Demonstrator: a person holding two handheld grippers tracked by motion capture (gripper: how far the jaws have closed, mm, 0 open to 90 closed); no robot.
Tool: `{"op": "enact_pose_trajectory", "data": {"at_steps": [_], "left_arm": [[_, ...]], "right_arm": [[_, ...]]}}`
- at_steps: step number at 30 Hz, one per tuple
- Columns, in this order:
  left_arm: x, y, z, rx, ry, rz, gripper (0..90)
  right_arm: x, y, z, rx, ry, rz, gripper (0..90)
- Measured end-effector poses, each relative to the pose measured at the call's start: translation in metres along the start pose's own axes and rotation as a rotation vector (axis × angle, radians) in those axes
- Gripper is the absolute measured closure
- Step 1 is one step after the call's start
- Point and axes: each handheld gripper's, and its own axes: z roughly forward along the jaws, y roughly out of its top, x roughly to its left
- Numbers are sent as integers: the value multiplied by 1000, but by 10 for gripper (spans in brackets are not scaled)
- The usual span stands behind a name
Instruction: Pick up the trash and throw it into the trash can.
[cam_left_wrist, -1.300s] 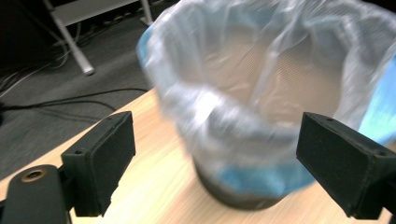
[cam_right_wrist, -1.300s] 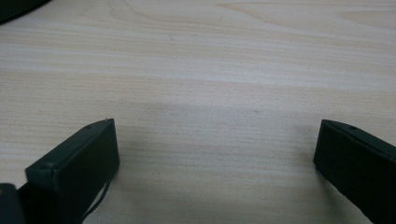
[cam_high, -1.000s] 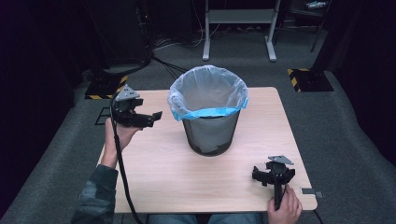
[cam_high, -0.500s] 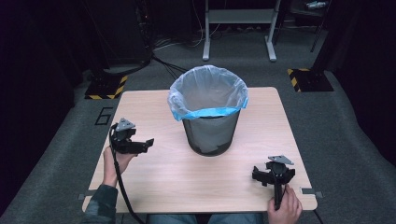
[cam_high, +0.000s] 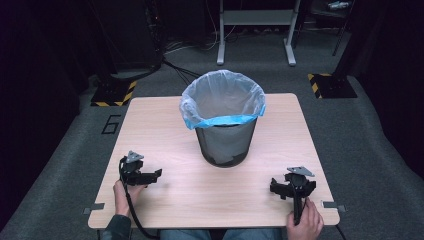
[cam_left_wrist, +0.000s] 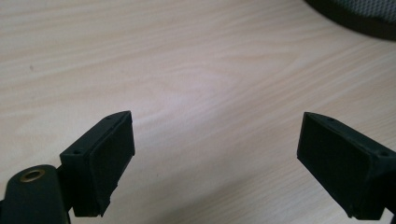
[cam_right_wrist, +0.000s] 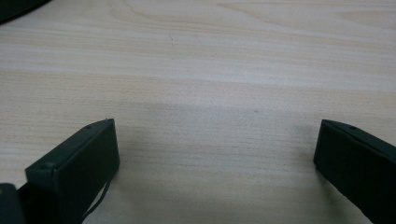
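A lined bin (cam_high: 223, 120) is set mid-table (cam_high: 165, 120); the left gripper (cam_high: 156, 175) at 8 o'clock and right gripper (cam_high: 278, 186) at 4 o'clock are held released, grasping nothing.

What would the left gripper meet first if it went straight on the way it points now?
Probably the base of the waste bin. The left gripper, open and holding nothing, points across bare table toward it; in the left gripper view the bin's dark base sits at the upper right, so it might pass just beside it.
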Motion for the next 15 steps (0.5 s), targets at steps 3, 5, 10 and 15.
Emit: {"op": "enact_pose_trajectory", "data": {"at_steps": [3, 5, 10, 15], "left_arm": [[2, -10, 4, 4, 4, -21, 107], [3, -16, 6, 3, 11, -29, 106], [4, -24, 11, 13, 0, -14, 99], [0, -29, 12, -20, 29, 22, 95]], "right_arm": [[0, 0, 0, 0, 0, 0, 0], [0, 0, 0, 0, 0, 0, 0], [0, 0, 0, 0, 0, 0, 0], [0, 0, 0, 0, 0, 0, 0]]}}
